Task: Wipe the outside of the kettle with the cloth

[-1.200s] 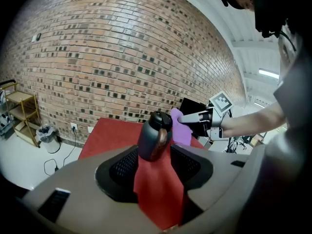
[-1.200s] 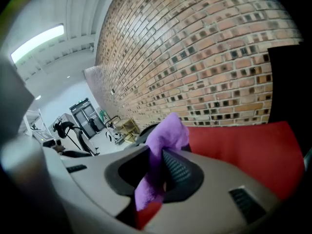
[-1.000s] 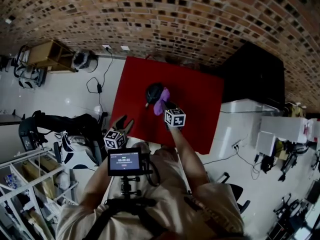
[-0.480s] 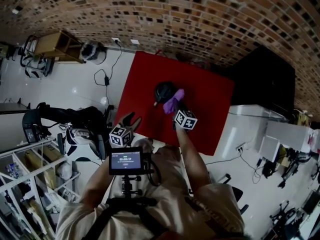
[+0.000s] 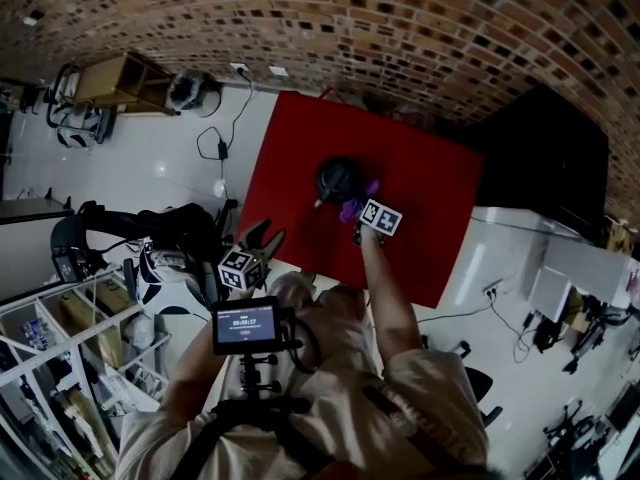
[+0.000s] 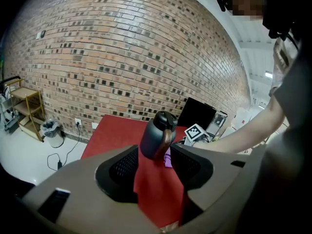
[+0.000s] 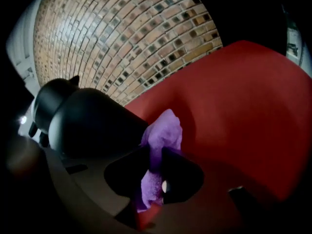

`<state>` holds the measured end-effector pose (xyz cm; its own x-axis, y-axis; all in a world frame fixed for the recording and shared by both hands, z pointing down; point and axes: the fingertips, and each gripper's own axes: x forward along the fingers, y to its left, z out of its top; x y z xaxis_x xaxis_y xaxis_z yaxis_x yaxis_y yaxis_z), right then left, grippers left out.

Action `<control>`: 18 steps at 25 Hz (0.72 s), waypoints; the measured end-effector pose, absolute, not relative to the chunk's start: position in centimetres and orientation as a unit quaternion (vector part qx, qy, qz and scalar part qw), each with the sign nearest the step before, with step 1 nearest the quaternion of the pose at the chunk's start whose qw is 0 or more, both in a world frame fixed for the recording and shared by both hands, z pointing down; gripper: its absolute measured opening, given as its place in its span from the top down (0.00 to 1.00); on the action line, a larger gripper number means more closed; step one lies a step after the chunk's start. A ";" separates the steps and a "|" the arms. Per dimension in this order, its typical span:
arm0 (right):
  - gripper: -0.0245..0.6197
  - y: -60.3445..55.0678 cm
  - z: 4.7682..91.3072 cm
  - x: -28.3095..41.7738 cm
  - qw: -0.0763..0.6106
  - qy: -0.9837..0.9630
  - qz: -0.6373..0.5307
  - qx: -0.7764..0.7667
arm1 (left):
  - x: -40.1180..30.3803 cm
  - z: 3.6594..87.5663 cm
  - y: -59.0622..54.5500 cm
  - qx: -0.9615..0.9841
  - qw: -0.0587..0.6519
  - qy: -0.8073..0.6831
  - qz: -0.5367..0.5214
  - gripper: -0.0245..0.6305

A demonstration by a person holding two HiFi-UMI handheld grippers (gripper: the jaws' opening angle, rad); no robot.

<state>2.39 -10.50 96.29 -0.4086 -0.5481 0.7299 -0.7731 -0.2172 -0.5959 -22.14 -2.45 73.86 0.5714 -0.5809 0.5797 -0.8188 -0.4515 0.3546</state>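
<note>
Though limp — fuzzy cloth [image 7: 163, 130], rounded kettle [image 7: 92, 126]

Looked dim and muted in the head view, with pale glare off the white floor [image 5: 150, 168]. Bowed the brick wall [image 5: 400, 28] into an arc, fisheye-style; went black at the corners of both gripper views. Fell soft close up in the right gripper view, with the cloth [image 7: 163, 130] slightly blurred and the kettle [image 7: 92, 126] sunk in shadow.

The right hand-held gripper [image 7: 156, 172], arm stretched forward and angled down, is clamped on the cloth [image 7: 163, 130] beside the kettle [image 5: 338, 179], while the left hand-held gripper [image 5: 262, 238] hangs well back from the kettle, jaws apart, holding nothing.
</note>
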 end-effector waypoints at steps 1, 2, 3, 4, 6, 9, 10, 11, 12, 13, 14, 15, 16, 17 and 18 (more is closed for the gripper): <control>0.83 -10.4 96.9 2.4 0.108 -0.616 0.571 0.532 | -22.3 73.9 -2.3 0.829 0.311 -0.422 0.192 0.65; 0.83 -10.2 97.1 2.1 0.115 -0.617 0.573 0.526 | -22.5 74.0 -2.1 0.828 0.313 -0.422 0.193 0.65; 0.83 -9.8 96.9 1.5 0.122 -0.622 0.578 0.514 | -22.7 74.2 -1.9 0.827 0.317 -0.422 0.193 0.65; 0.83 -9.1 96.6 0.7 0.132 -0.629 0.587 0.493 | -22.8 74.3 -1.6 0.825 0.322 -0.422 0.193 0.65; 0.82 -7.0 96.1 -1.0 0.160 -0.648 0.601 0.440 | -22.9 74.6 -1.1 0.823 0.330 -0.421 0.192 0.65; 0.82 -6.0 94.6 -0.4 0.172 -0.676 0.586 0.413 | -22.7 74.8 -0.8 0.822 0.332 -0.421 0.190 0.65; 0.82 -6.9 93.3 0.8 0.161 -0.684 0.572 0.424 | -22.7 74.9 -0.9 0.823 0.331 -0.422 0.188 0.65; 0.82 -8.5 91.3 2.0 0.144 -0.696 0.552 0.436 | -22.6 74.9 -1.1 0.824 0.332 -0.420 0.185 0.65; 0.82 -10.4 89.1 3.1 0.128 -0.714 0.528 0.443 | -22.4 75.0 -1.2 0.826 0.334 -0.416 0.182 0.65; 0.82 -12.2 86.9 3.9 0.115 -0.734 0.503 0.441 | -22.1 75.0 -1.2 0.829 0.338 -0.408 0.180 0.65; 0.82 -13.9 84.9 4.2 0.108 -0.756 0.479 0.432 | -21.4 75.0 -1.2 0.834 0.342 -0.394 0.180 0.67; 0.82 -15.4 83.1 4.2 0.106 -0.777 0.458 0.418 | -20.6 75.1 -1.3 0.840 0.344 -0.378 0.184 0.67; 0.82 -16.5 81.9 3.9 0.109 -0.794 0.445 0.399 | -19.6 75.0 -1.6 0.846 0.344 -0.362 0.189 0.67; 0.82 -17.2 81.5 3.4 0.115 -0.806 0.441 0.377 | -18.5 75.0 -2.1 0.852 0.342 -0.347 0.194 0.67; 0.82 -17.4 81.8 2.8 0.121 -0.813 0.446 0.354 | -17.4 75.0 -2.6 0.857 0.338 -0.334 0.199 0.67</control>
<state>2.84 -17.45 81.81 -0.7205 -0.4672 0.5125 -0.6833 0.3524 -0.6394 -17.37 -2.57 74.98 0.6977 -0.4376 0.5672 -0.7071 -0.5479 0.4470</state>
